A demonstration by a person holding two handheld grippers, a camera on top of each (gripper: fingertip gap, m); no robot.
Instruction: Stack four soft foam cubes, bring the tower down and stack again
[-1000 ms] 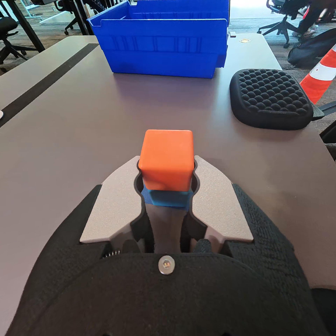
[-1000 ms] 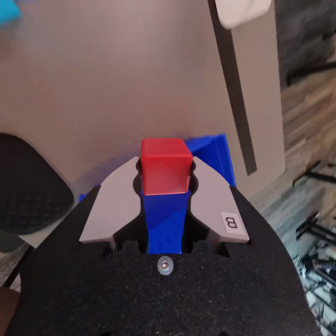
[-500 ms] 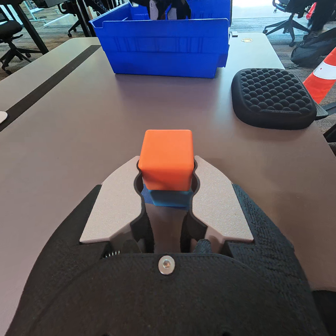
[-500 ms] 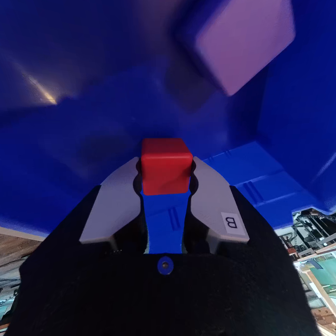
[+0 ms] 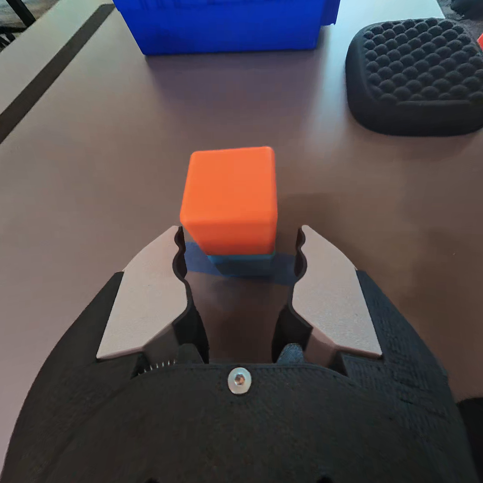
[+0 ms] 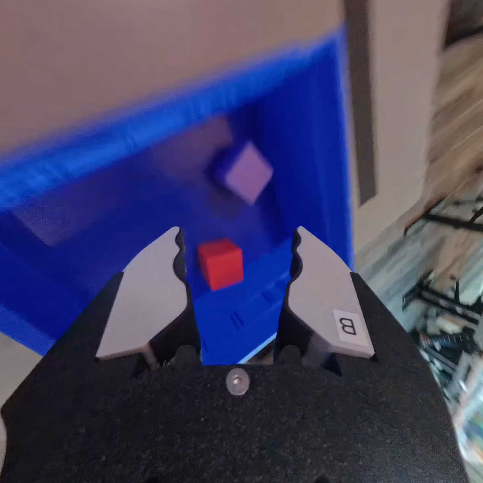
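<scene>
Left wrist view, left claw (image 5: 239,247) spread, empty, orange cube (image 5: 230,201) untouched, right claw (image 6: 238,248) spread.

Matt, smooth foam on the orange cube (image 5: 228,198) and the red cube (image 6: 220,266). Glossy blue plastic for the bin (image 5: 222,31) beyond the orange cube. Smooth, faintly sheened tabletop (image 5: 104,156). Dimpled black cushion (image 5: 418,75), cloth-like. Grainy black plastic and pale matt fingers (image 5: 149,292) on the left hand-held gripper (image 5: 239,251).

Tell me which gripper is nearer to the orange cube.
Left. The left gripper is open just short of the orange cube, which sits on a blue cube. The right gripper is open above the blue bin.
</scene>
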